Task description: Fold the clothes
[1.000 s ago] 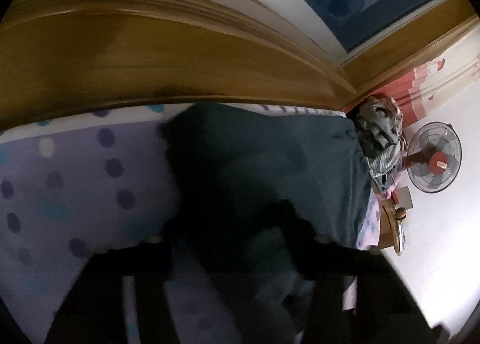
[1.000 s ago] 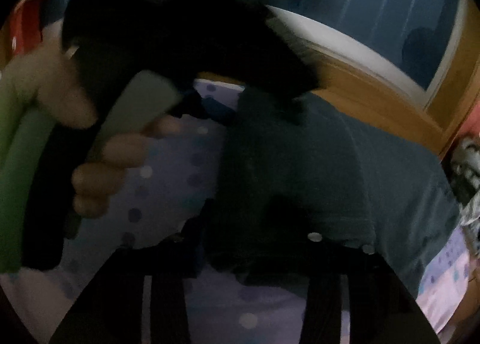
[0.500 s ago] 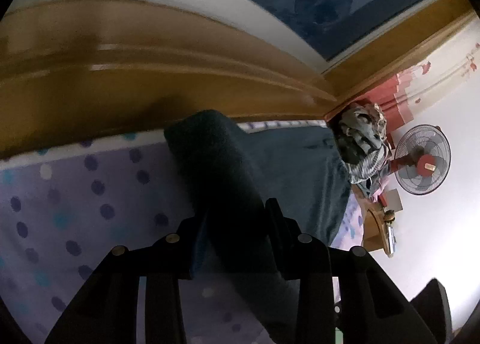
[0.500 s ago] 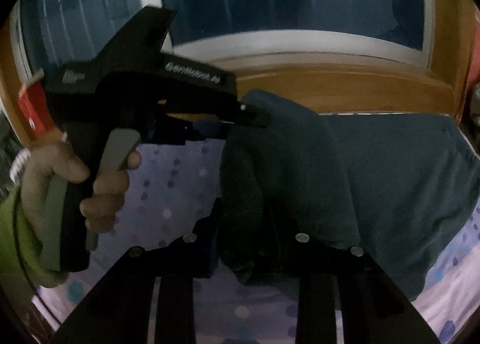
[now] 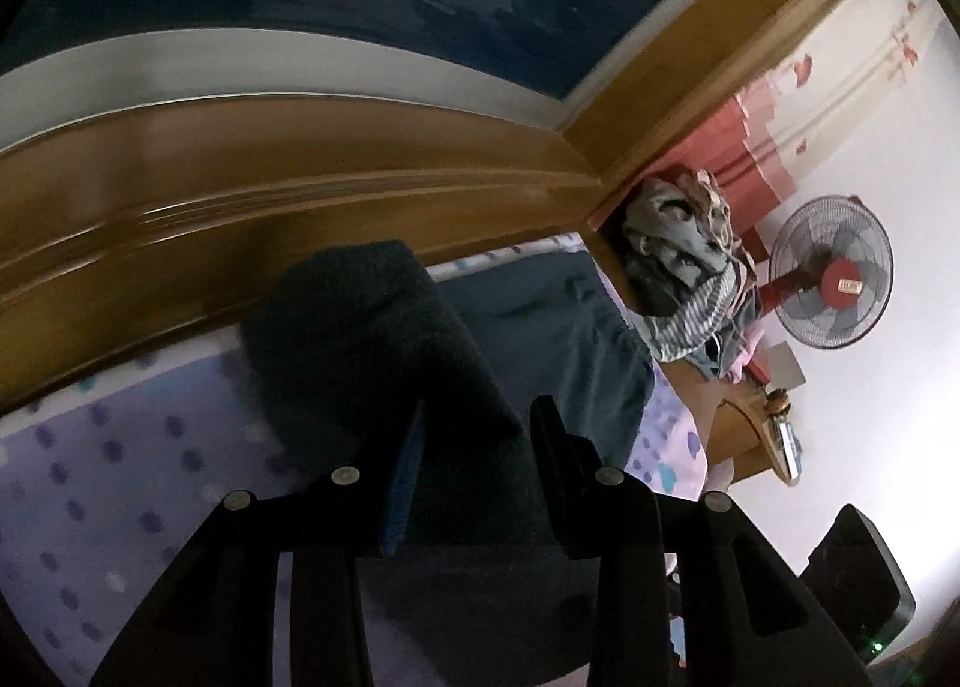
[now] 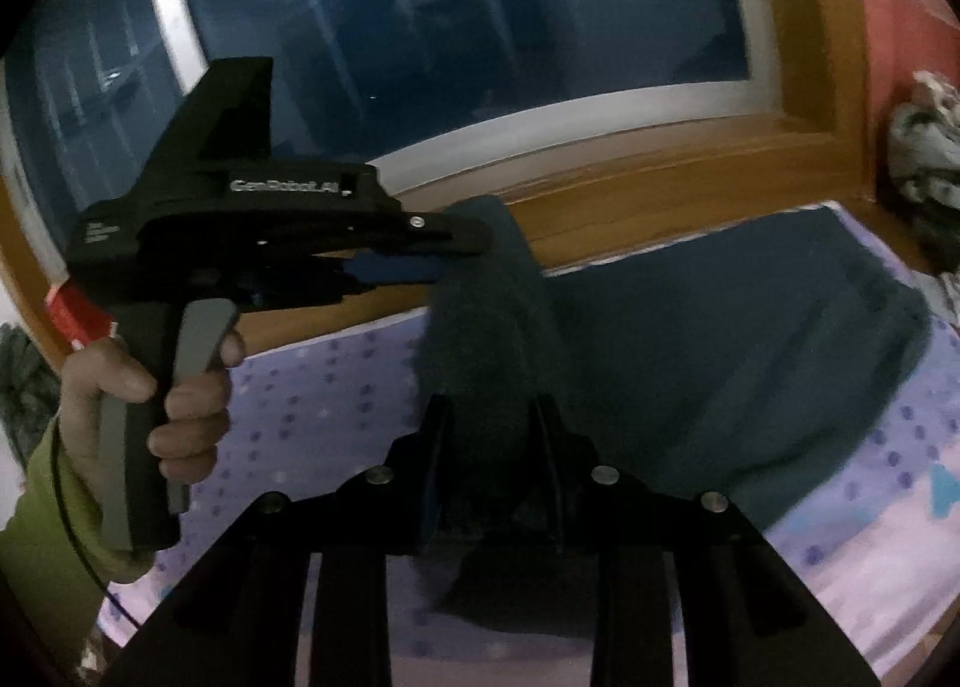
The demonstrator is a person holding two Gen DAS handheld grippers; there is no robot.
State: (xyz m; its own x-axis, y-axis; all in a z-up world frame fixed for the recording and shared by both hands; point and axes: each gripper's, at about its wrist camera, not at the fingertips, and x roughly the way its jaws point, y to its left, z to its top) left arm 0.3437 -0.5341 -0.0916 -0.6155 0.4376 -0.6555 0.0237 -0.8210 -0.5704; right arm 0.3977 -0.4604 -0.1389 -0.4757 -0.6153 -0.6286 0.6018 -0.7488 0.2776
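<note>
The left hand-held gripper (image 6: 462, 249) is matte black with white lettering, blurred but seemingly a brand name, a grey trigger, blue pads and a red tag at nine o'clock. A green sleeve (image 6: 42, 513) carries a thin black cable.

From where I'm driving, the bed (image 6: 312, 387) has a purple polka-dot sheet (image 5: 120, 447), with a dark teal garment (image 6: 750, 339) spread across it by the wooden frame.

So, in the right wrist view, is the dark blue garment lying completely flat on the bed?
No, one end of the dark blue garment is lifted off the dotted sheet, pinched in both the left claw and the right claw.
</note>
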